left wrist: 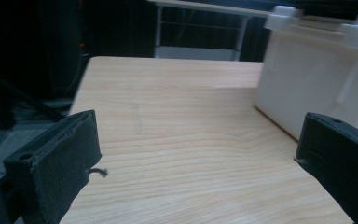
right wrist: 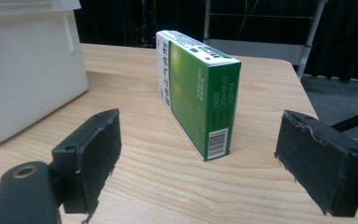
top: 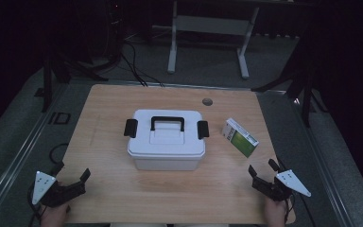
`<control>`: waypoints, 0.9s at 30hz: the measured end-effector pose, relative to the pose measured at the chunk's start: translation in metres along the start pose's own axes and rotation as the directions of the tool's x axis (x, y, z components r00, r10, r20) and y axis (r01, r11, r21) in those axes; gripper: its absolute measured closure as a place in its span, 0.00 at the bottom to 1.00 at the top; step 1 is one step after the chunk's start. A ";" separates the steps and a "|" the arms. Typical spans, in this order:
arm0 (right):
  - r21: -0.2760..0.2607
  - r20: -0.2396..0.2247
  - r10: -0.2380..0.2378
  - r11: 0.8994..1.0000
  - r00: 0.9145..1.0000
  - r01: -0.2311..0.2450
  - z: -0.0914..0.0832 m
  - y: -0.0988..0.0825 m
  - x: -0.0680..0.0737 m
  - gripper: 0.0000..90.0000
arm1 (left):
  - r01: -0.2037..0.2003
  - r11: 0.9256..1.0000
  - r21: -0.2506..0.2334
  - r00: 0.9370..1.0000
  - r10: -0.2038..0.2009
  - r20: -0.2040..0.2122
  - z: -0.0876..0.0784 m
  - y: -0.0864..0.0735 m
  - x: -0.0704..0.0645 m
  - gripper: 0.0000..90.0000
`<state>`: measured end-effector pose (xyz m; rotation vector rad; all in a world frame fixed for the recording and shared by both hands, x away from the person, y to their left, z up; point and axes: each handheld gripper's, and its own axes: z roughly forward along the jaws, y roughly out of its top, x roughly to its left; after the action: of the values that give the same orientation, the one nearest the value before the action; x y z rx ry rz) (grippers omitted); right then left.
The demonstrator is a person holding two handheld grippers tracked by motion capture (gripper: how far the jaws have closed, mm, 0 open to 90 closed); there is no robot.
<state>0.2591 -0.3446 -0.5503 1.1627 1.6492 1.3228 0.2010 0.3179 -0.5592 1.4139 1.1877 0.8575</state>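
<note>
**Fig. — Green box relative to the two grippers**

**Q:** Two grippers rest at the near edge of the bench [top: 104,198]; which one lies closer to the green medicine box [top: 239,137]?

**A:** Right gripper [top: 263,175]. From the high view the box stands on its long edge to the right of the white storage box [top: 166,140], apart from it, and just ahead of the right gripper. The left gripper [top: 73,178] sits at the opposite near corner, well apart from the carton, with the storage box between them.

**Q:** How do the jaws stand?

**A:** Both pairs are spread wide with nothing between them. In the right gripper view the green medicine box [right wrist: 198,100] appears between the two pads but farther off, untouched. In the left gripper view bare wood lies between the pads, and the white storage box [left wrist: 317,79] wall rises ahead to one side.

**Q:** Which way does the carton's long axis run?

**A:** Roughly away from the right gripper, slanted a little; its narrow barcode end faces the jaws and its broad green face turns toward the storage box. Judged from this, a forward reach would bring the pads to either broad face, across the thin dimension.
</note>
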 end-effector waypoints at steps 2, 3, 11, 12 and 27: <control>-0.004 -0.012 0.014 1.000 1.000 -0.014 -0.001 0.001 -0.001 0.15 | -0.021 1.000 0.007 1.000 0.021 0.016 0.000 0.000 0.001 0.00; -0.003 -0.025 0.028 1.000 0.999 -0.028 -0.002 0.001 0.000 0.15 | -0.019 1.000 0.009 0.999 0.019 0.025 0.000 0.000 0.001 0.00; 0.008 -0.136 0.036 0.999 0.990 -0.035 -0.006 0.013 0.019 0.13 | 0.075 0.993 0.095 0.992 -0.084 0.097 0.003 0.008 -0.004 0.00; 0.009 -0.150 0.038 0.999 0.988 -0.038 -0.005 0.015 0.022 0.13 | 0.075 0.993 0.096 0.991 -0.084 0.101 0.003 0.008 -0.005 0.00; 0.063 -0.253 -0.038 0.996 0.967 0.056 0.022 0.034 0.047 0.33 | 0.013 0.992 0.122 0.979 -0.037 0.202 0.026 0.021 -0.019 0.18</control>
<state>0.2705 -0.2902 -0.5222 1.0207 1.9057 1.4403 0.2254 0.2933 -0.5423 1.5418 1.1117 0.6147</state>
